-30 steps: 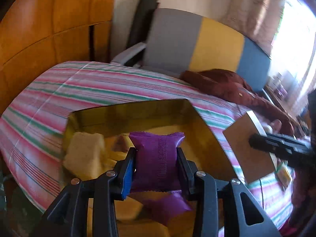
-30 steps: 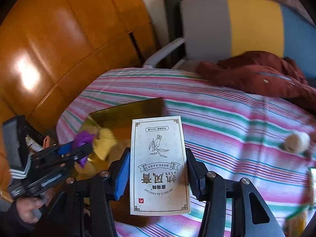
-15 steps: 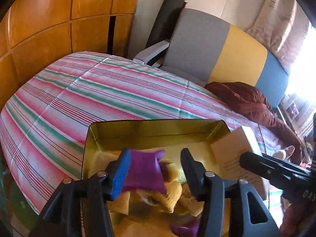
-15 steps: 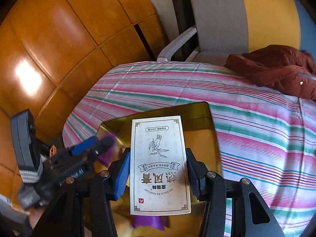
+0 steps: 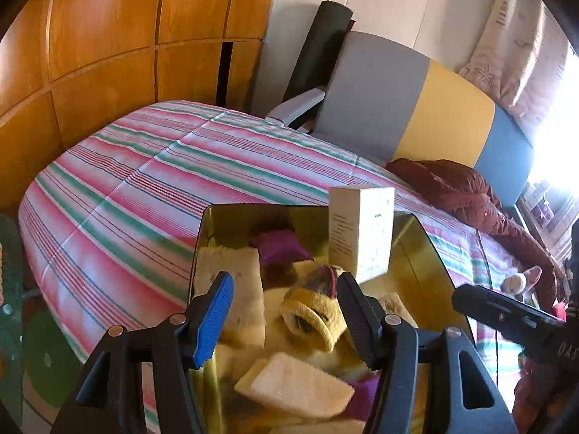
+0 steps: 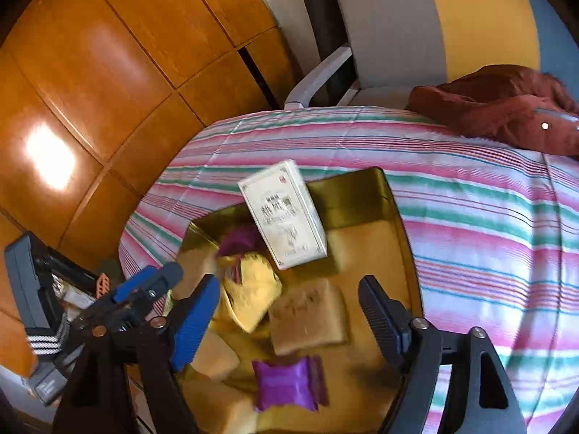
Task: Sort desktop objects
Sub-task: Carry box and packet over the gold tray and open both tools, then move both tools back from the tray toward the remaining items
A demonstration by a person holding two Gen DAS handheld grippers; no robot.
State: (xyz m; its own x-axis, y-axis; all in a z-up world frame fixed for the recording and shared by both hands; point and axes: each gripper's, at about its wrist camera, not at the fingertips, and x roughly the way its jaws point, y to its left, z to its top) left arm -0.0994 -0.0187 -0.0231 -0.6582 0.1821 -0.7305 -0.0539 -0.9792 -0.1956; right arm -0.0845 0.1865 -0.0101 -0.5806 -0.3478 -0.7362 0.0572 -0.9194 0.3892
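Observation:
A gold metal tin (image 5: 427, 238) (image 6: 391, 195) sits on the striped cloth, holding yellow sponge-like blocks, a yellow pouch (image 5: 311, 318) and purple packets (image 5: 278, 246) (image 6: 289, 383). My left gripper (image 5: 282, 289) hovers over the tin, its jaws opening with nothing held between them. My right gripper (image 6: 287, 285) is also above the tin with its jaws opening wide and nothing gripped. The white printed box (image 6: 286, 213) (image 5: 362, 231) is free of the pads and stands tilted at the tin's far side, slightly blurred.
The table is covered by a pink, green and white striped cloth (image 5: 144, 188). Behind it are a grey, yellow and blue chair (image 5: 416, 101), a dark red garment (image 6: 506, 108) and an orange wooden panel wall (image 6: 108, 54). A small white object (image 5: 517, 282) lies at the right.
The left gripper opened and let go of the purple packet, which now lies in the tin. The right gripper opened and the white box dropped forward out of it into the tin.

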